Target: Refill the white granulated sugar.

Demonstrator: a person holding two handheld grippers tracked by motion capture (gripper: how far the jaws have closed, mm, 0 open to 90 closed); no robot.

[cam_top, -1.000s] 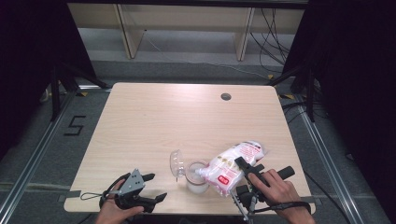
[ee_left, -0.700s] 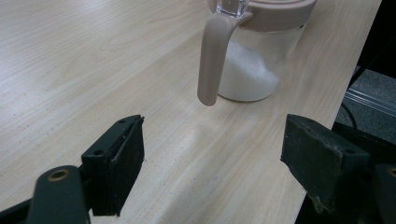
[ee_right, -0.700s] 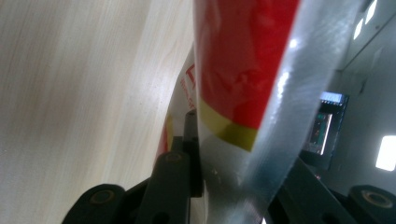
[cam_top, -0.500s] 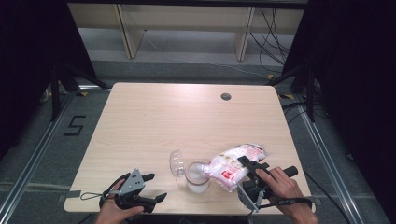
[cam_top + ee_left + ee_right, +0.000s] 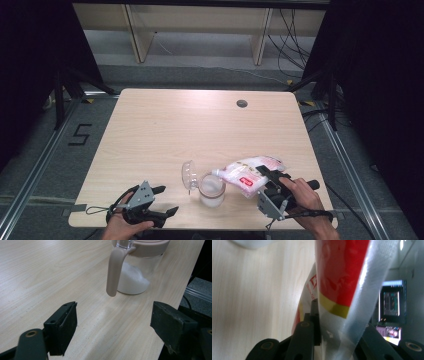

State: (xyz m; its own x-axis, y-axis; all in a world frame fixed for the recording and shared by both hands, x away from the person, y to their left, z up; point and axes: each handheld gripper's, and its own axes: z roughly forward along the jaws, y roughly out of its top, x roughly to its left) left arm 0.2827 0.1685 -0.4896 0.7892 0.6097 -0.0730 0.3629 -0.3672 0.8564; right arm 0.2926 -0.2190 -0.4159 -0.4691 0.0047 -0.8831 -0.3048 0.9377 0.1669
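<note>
Right tool point(image 5: 267, 176) tilting clamped bag point(image 5: 248, 172) over jar point(image 5: 211, 189)

We see the jar point(image 5: 211, 189) on the table point(image 5: 165, 130), lower centre of frame, its lid point(image 5: 188, 175) open just left. The bag point(image 5: 248, 172) lies tilted right of it, tip over jar. Left gripper point(image 5: 167, 200) sits lower left.

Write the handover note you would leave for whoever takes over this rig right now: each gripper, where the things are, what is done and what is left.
Right gripper: shut on the bag, tilted with its corner over the jar.
Left gripper: jaws open, holding nothing, near the table's front edge, left of the jar.
Jar: upright, lid flipped open, white powder filling the bottom.
Done: bag brought to the jar's mouth.
Left: probably finish pouring, set the bag down, close the lid.
</note>
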